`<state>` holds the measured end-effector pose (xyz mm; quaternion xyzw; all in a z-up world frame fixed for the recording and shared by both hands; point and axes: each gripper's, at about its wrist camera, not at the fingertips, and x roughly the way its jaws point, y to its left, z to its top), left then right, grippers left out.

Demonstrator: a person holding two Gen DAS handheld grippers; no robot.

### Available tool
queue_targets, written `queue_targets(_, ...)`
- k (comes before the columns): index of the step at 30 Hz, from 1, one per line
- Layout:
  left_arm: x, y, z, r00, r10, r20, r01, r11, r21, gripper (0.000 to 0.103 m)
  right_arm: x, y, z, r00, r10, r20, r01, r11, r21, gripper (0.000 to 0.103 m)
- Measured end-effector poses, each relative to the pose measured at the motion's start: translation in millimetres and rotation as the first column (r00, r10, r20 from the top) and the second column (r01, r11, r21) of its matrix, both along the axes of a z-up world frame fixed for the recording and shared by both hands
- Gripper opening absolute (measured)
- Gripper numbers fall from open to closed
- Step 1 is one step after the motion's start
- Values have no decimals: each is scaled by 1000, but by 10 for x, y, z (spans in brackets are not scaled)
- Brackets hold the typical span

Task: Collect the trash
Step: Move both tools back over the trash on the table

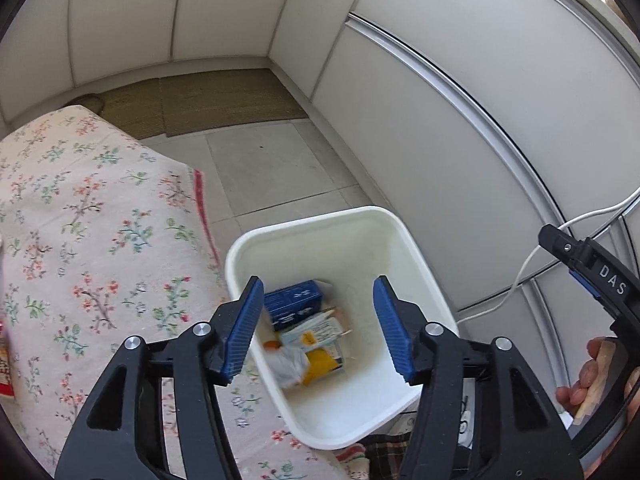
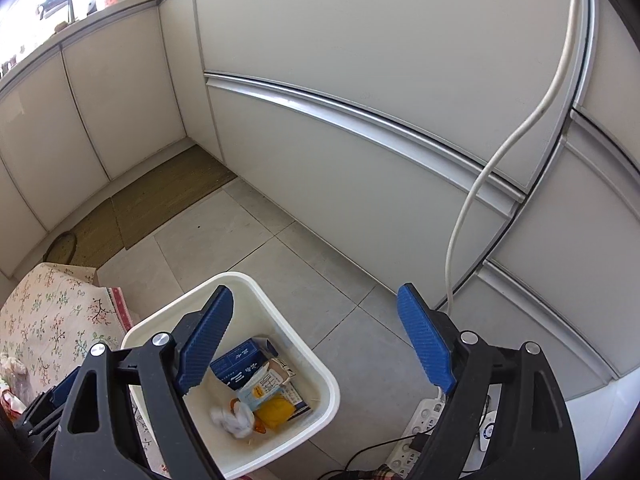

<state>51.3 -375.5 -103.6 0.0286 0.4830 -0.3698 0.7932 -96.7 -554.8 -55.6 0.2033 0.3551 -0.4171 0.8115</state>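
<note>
Trash (image 1: 304,340) lies in the white bin (image 1: 240,248) on the floor beside the flowered surface (image 1: 80,220); in the left view, the left tongs (image 1: 320,328) hang open and empty above it. In the right view, the right tongs (image 2: 316,344) gape wide over the bin, holding nothing.

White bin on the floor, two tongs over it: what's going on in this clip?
A person is collecting trash with a pair of tongs in each hand. Both the left tongs and the right tongs hang open and empty above the white bin, which stands on the tiled floor beside a floral-covered surface. In the bin lie a blue carton, a crumpled white tissue, a yellow packet and other wrappers.
</note>
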Motion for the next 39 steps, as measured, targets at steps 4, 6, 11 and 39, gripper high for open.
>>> queue_targets(4, 109, 245, 49, 992, 119, 43, -120, 993, 19, 84, 119, 140, 0, 999, 40, -16, -41, 999, -20, 86)
queue_targets(6, 186, 385, 89, 985, 164, 60, -166, 986, 29, 88, 206, 261, 6, 997, 71, -30, -73, 997, -40, 87)
queue_targets(11, 345, 774, 177, 964, 255, 74, -258, 966, 31, 96, 440, 549, 14, 989, 141, -49, -143, 988, -54, 92)
queue_targets(39, 1087, 3318, 208, 736, 676, 22, -676, 734, 65, 96, 1510, 2150, -88, 874, 478, -84, -479, 878, 5, 93)
